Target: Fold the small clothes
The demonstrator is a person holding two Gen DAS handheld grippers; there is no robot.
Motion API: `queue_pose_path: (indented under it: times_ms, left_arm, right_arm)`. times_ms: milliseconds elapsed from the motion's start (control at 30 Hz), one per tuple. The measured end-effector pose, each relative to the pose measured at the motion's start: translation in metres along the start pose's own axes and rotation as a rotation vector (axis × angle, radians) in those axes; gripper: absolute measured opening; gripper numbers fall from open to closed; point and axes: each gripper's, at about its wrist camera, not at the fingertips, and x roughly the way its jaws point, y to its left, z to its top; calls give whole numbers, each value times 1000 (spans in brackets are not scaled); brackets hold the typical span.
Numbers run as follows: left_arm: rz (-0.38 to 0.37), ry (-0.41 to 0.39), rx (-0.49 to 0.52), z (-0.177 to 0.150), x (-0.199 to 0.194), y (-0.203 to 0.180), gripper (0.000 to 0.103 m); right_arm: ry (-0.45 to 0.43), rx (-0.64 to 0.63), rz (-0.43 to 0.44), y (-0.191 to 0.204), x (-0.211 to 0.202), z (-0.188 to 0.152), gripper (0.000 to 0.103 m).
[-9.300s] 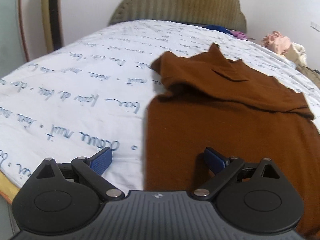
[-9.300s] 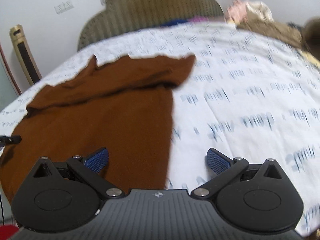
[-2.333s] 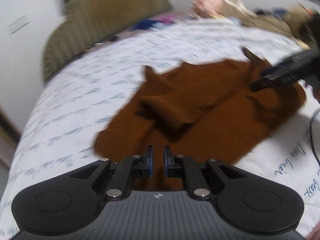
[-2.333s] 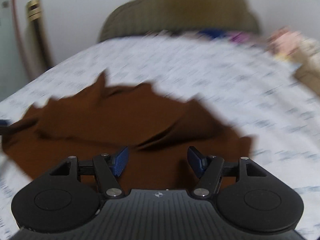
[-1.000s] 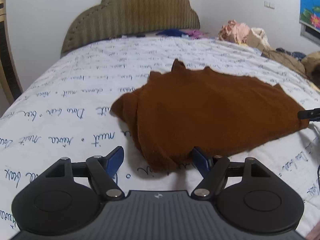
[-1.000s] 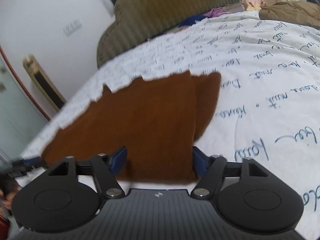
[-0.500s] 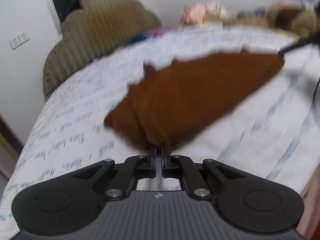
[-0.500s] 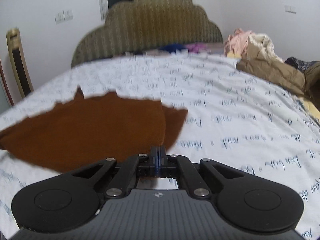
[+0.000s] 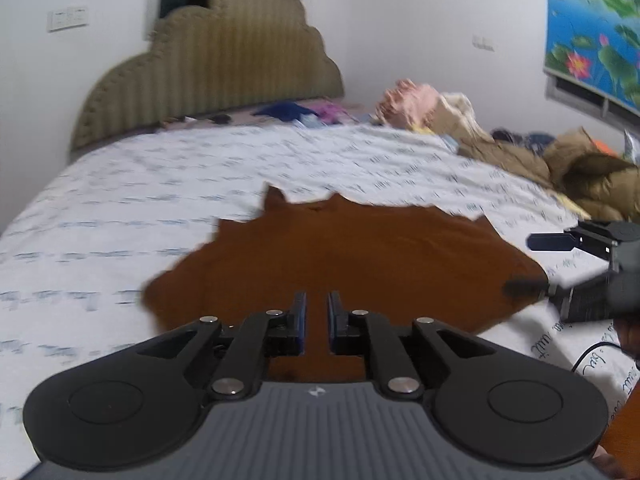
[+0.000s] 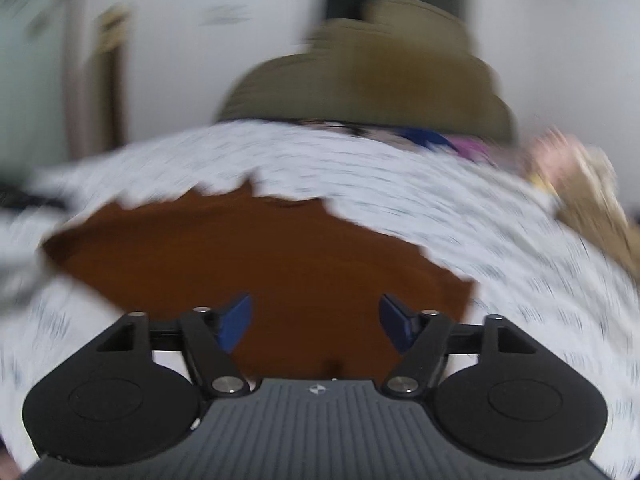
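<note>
A brown shirt [image 9: 348, 256] lies folded on the white printed bedsheet [image 9: 168, 200]. My left gripper [image 9: 316, 308] is over the shirt's near edge with its jaws a narrow gap apart and nothing clamped between them. My right gripper [image 10: 314, 312] is open above the shirt [image 10: 260, 256], empty; this view is blurred by motion. The right gripper also shows in the left wrist view [image 9: 532, 264] at the shirt's right corner, fingers spread.
A padded olive headboard [image 9: 212, 80] stands at the far end of the bed. A pile of clothes and a tan jacket [image 9: 520, 156] lie along the right side. A cable [image 9: 592, 354] runs over the sheet at the right.
Both grippers were shut on the shirt's edge half a second ago. The right one has opened wide and the left has parted slightly. The shirt now lies flat.
</note>
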Motion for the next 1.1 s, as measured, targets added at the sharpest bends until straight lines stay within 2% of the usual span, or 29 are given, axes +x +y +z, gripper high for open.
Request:
queue_pose_path:
  times_ms: [67,133,200,233,267,300,333,400,467,533,600,633,667,700,733,767,800,833,867,933,1000,1033,1100]
  left_arm:
    - [-3,27,0,-2,10,-13,11]
    - [-29,55,-19,-9,12,-21,11]
    - [-33,81,-30,-16,11,-28,23]
    - [-25,85,-36,-20,9,-32,45]
    - [-17,79,-47,-24,5,-36,79]
    - [-10,59,-64,-29,2,-39,91]
    - [2,32,-78,-33,-4,-42,97]
    - [47,17,-87,-38,-6,-48,97]
    - [98,38,-157,-42,-2,-44,97]
    - [76,94,-288,-46,5,-34,97]
    - [21,149,-416,-51,14,-22,97]
    - [10,159,-476,-53,17,-16,97]
    - [19,152,-521,-54,19,-11,97]
    - [43,140,-553,-55,21,-6,96]
    - [72,122,-587,-54,22,0,96]
    - [97,102,-629,-53,23,8,96]
    - [114,86,-674,-52,24,16,96]
    - [127,76,-722,-52,27,25,89]
    - [146,79,-768,-52,31,34,61]
    - [206,117,-817,-52,38,47,19]
    - [192,116,-857,-53,37,52,13]
    - [205,112,-840,-51,33,47,11]
    - [251,66,-734,-47,16,27,10]
  right_arm:
    - [12,-164,-30,24,0,-8,80]
    - [29,-297,-117,35,-2,-20,80]
    - [55,-405,-200,34,-3,-37,80]
    - [70,-442,-209,31,-4,-45,80]
    - [84,-467,-210,28,-4,-51,80]
    - [95,-493,-223,26,-2,-57,80]
    - [93,-521,-243,25,2,-63,80]
    - [50,-569,-256,28,8,-69,79]
    - [9,-591,-270,30,16,-69,77]
    - [-14,-604,-309,30,28,-66,72]
    - [-1,-611,-353,29,43,-62,57]
    - [5,-606,-359,27,49,-60,52]
    - [10,-593,-361,25,54,-59,42]
    - [16,-580,-357,23,58,-58,25]
    - [23,-577,-343,22,58,-59,16]
    - [19,-570,-345,21,57,-59,9]
    - [2,-565,-361,23,55,-62,9]
    - [-9,-566,-378,23,53,-64,8]
    - [-11,-573,-398,23,52,-64,7]
    - [-12,-608,-437,23,52,-66,7]
    - [-14,-646,-473,24,52,-68,6]
    - [-7,-658,-481,24,51,-68,6]
    - [5,-673,-493,24,47,-69,6]
